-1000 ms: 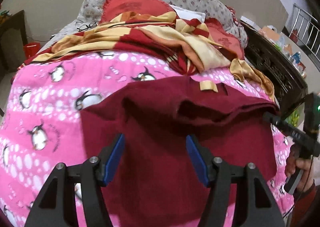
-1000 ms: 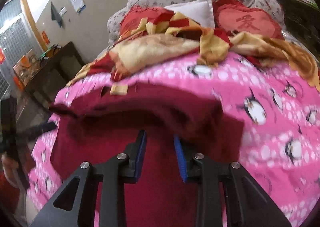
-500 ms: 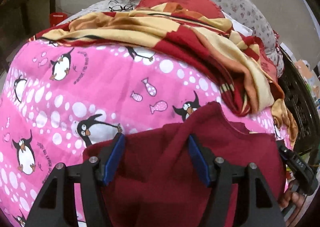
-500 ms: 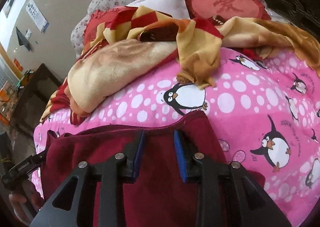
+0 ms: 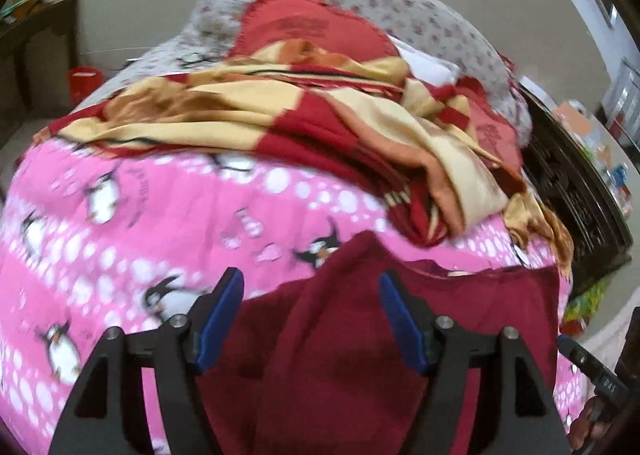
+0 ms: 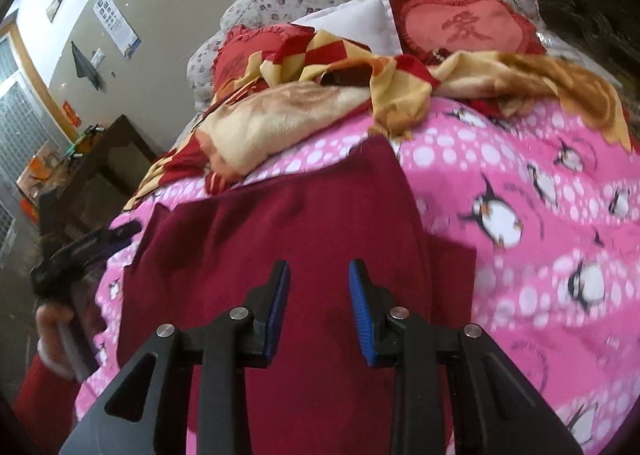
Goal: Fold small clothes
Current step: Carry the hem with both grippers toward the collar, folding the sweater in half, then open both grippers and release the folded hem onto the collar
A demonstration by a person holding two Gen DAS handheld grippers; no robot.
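A dark red garment (image 5: 360,335) lies folded on the pink penguin-print bedcover (image 5: 120,215). It also shows in the right wrist view (image 6: 280,231), with one corner pointing toward the blanket pile. My left gripper (image 5: 312,315) is open above the garment's left part, with nothing between the fingers. My right gripper (image 6: 319,305) is open above the garment's right part, its blue pads apart and empty. The left gripper's handle and the hand on it (image 6: 76,255) show at the left edge of the right wrist view.
A crumpled red and yellow checked blanket (image 5: 304,123) lies across the bed beyond the garment. Red heart cushions (image 6: 468,27) and a floral pillow (image 5: 400,3) sit at the head. A dark carved cabinet (image 5: 576,195) stands beside the bed.
Both grippers carried the garment's near edge forward and laid it down, folding it. The right gripper opened wider. Both views have since pulled back and tilted up slightly.
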